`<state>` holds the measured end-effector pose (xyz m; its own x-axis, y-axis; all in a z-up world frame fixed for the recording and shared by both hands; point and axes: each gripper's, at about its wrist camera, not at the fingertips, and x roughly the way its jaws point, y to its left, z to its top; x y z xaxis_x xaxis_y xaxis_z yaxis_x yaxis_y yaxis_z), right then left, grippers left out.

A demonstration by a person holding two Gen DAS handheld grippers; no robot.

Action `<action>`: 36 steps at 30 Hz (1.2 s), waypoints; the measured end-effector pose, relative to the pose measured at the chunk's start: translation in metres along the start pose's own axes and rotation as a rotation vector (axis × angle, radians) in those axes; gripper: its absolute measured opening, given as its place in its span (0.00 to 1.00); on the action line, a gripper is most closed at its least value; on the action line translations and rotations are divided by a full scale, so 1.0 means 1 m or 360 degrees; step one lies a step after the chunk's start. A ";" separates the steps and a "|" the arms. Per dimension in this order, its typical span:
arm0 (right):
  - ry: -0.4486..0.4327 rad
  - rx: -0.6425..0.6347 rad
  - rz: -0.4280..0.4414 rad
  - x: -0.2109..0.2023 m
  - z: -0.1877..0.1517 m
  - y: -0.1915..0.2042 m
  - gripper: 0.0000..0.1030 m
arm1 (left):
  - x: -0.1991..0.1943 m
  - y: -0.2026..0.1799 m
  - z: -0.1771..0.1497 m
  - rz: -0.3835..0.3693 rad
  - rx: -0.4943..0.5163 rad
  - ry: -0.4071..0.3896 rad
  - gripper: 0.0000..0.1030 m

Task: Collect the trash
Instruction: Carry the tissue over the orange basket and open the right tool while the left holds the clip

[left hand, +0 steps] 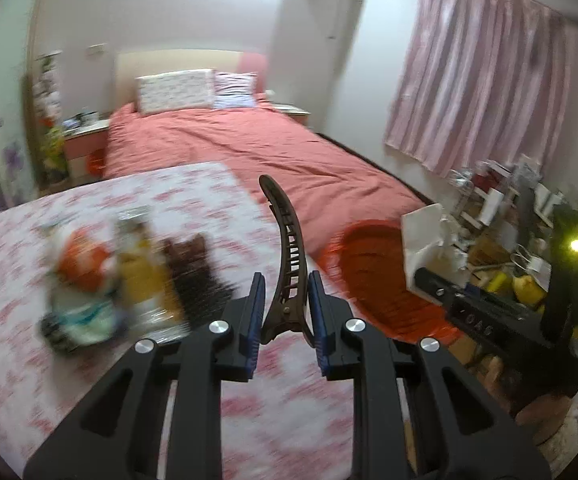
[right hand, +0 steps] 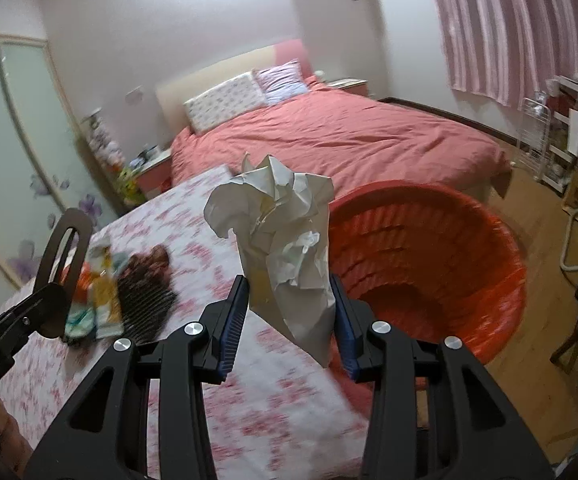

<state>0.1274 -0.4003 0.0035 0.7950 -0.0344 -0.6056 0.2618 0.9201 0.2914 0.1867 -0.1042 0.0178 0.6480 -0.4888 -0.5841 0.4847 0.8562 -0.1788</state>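
Observation:
My left gripper (left hand: 287, 294) is shut on a brown hair clip (left hand: 287, 248) and holds it up above the floral-covered table (left hand: 29, 360). The clip also shows in the right wrist view (right hand: 63, 256). My right gripper (right hand: 291, 316) is shut on a crumpled white paper (right hand: 285, 248), held at the table's right edge beside the red basket (right hand: 429, 268). The paper shows in the left wrist view (left hand: 425, 244), with the red basket (left hand: 373, 276) below it. On the table lie colourful wrappers (left hand: 101, 280) and a dark brown comb (left hand: 193, 276).
A bed with a red cover (right hand: 349, 140) stands behind the table. Pink curtains (left hand: 477, 88) hang at right. A cluttered shelf (left hand: 505, 208) stands by the right wall. A nightstand (left hand: 85, 140) sits left of the bed.

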 end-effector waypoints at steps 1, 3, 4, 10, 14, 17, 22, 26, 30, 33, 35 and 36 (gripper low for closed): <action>-0.0004 0.0015 -0.0013 0.001 0.001 -0.006 0.40 | 0.009 -0.010 0.003 -0.0033 0.0024 0.0004 0.22; -0.0011 0.0051 -0.0040 0.003 0.004 -0.019 0.40 | 0.025 -0.027 0.007 -0.0090 0.0060 0.0018 0.22; -0.0013 0.0074 -0.0052 0.004 0.005 -0.027 0.40 | 0.037 -0.039 0.010 -0.0128 0.0082 0.0035 0.22; -0.0018 0.0180 -0.0086 0.016 0.009 -0.060 0.40 | 0.085 -0.076 0.010 -0.0239 0.0161 0.0121 0.22; -0.0021 0.0231 -0.0091 0.025 0.014 -0.074 0.40 | 0.116 -0.096 0.010 -0.0271 0.0200 0.0172 0.22; -0.0025 0.0269 -0.0081 0.031 0.018 -0.084 0.42 | 0.131 -0.103 0.009 -0.0263 0.0200 0.0214 0.22; -0.0024 0.0320 -0.0101 0.038 0.019 -0.098 0.56 | 0.157 -0.094 0.008 -0.0184 0.0161 0.0272 0.46; 0.0003 0.0340 -0.0116 0.040 0.016 -0.102 0.60 | 0.156 -0.081 0.005 -0.0124 0.0148 0.0283 0.51; 0.0021 0.0329 -0.0137 0.037 0.011 -0.099 0.62 | 0.145 -0.070 0.001 -0.0058 0.0148 0.0279 0.57; 0.0031 0.0312 -0.0138 0.035 0.015 -0.096 0.62 | 0.134 -0.058 -0.005 -0.0012 0.0137 0.0274 0.61; 0.0032 0.0289 -0.0134 0.033 0.016 -0.094 0.62 | 0.121 -0.049 -0.011 0.0042 0.0139 0.0255 0.63; 0.0031 0.0273 -0.0133 0.031 0.015 -0.089 0.62 | 0.117 -0.045 -0.013 0.0065 0.0141 0.0247 0.65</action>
<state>0.1375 -0.4891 -0.0302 0.7562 -0.0987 -0.6469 0.4173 0.8342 0.3605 0.2330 -0.1980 -0.0522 0.5732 -0.4165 -0.7057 0.5141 0.8534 -0.0861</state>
